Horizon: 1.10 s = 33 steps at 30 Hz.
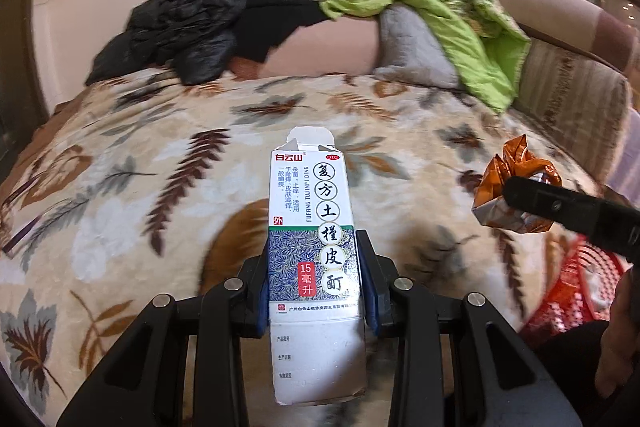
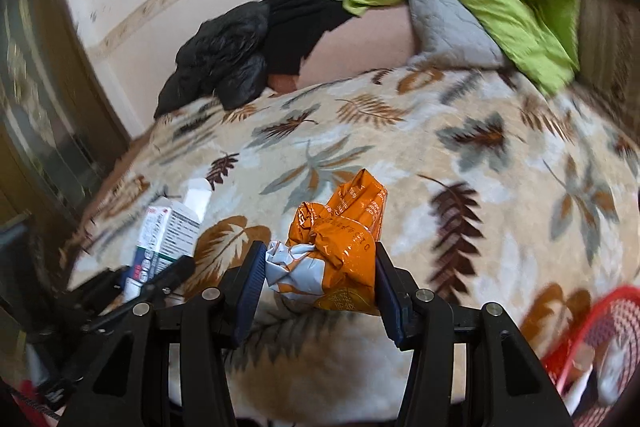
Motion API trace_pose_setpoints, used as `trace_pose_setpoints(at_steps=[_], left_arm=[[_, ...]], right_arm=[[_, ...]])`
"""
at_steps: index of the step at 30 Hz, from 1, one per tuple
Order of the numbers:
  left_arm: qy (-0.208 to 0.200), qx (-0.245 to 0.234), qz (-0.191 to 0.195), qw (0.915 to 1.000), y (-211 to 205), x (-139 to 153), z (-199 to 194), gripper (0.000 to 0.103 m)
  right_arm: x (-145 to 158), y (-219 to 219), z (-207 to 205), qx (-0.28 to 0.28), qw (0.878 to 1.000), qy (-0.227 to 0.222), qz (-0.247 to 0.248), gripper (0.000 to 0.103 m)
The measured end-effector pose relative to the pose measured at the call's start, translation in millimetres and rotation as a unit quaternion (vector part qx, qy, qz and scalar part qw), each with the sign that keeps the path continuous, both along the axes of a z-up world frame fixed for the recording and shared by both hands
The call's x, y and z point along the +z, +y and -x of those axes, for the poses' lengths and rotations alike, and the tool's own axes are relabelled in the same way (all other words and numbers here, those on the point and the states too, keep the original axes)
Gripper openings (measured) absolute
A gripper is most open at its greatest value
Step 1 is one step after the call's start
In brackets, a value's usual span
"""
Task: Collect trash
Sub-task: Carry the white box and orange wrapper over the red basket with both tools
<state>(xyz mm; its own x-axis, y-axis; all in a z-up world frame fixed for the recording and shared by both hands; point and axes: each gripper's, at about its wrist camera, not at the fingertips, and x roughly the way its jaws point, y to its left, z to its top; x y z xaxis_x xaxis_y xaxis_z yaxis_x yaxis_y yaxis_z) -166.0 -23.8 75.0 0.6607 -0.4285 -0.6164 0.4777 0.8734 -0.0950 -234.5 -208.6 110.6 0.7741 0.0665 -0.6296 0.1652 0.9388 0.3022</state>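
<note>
Left gripper (image 1: 316, 291) clamps carton (image 1: 316, 227)

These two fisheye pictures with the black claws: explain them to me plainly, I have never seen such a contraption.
A person holds a two-finger gripper in each hand, with a camera on each looking along its fingers. The left camera shows the left gripper clamped on a white medicine box with its top flap open. The right camera shows the right gripper squeezing a crumpled orange wrapper. Both are above a leaf-patterned blanket on a bed, with dark and green clothes behind. A red mesh basket sits at the right edge.
</note>
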Motion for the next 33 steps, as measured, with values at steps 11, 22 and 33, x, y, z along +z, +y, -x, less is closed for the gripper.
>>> trace_pose_setpoints(at_steps=[11, 22, 33], left_arm=[[0.005, -0.145, 0.032, 0.989, -84, 44, 55, 0.033], [0.052, -0.3, 0.026, 0.9523, -200, 57, 117, 0.033], [0.088, -0.371, -0.019, 0.9242, -262, 36, 150, 0.034]], right_arm=[[32, -109, 127, -0.134, 0.99, -0.024, -0.045, 0.055], [33, -179, 219, -0.239, 0.968, -0.024, -0.066, 0.055], [11, -201, 243, -0.266, 0.96, -0.012, -0.09, 0.057]])
